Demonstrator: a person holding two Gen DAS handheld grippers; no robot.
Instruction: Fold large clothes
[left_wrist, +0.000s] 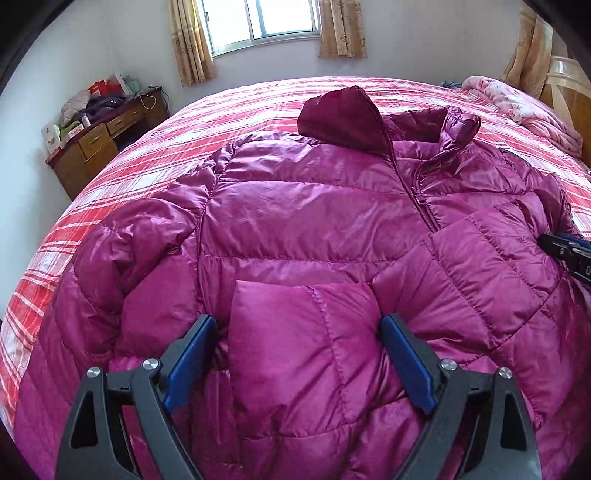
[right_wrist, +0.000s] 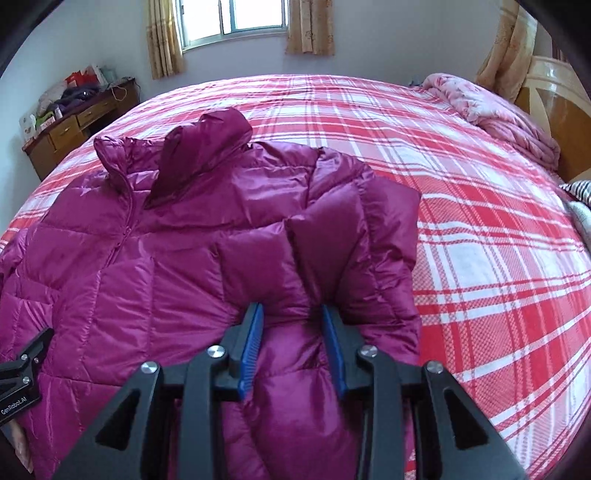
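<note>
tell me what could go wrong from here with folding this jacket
The right hand-held gripper pinches only a bunched ridge of the slick puffy sleeve; it may slip free. The left hand-held gripper stands open around the other sleeve end, so that fold may spring back. The hood lies unfolded and could bulk the final fold.

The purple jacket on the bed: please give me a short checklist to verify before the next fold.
1. Jacket lies flat, front up on the bed: ok.
2. Zipper closed: ok.
3. Left gripper is open around its sleeve: ok.
4. Right gripper pinches the other sleeve: ok.
5. Hood tucked flat: not ok, it stands up.
6. Hem straight: cannot tell.
</note>
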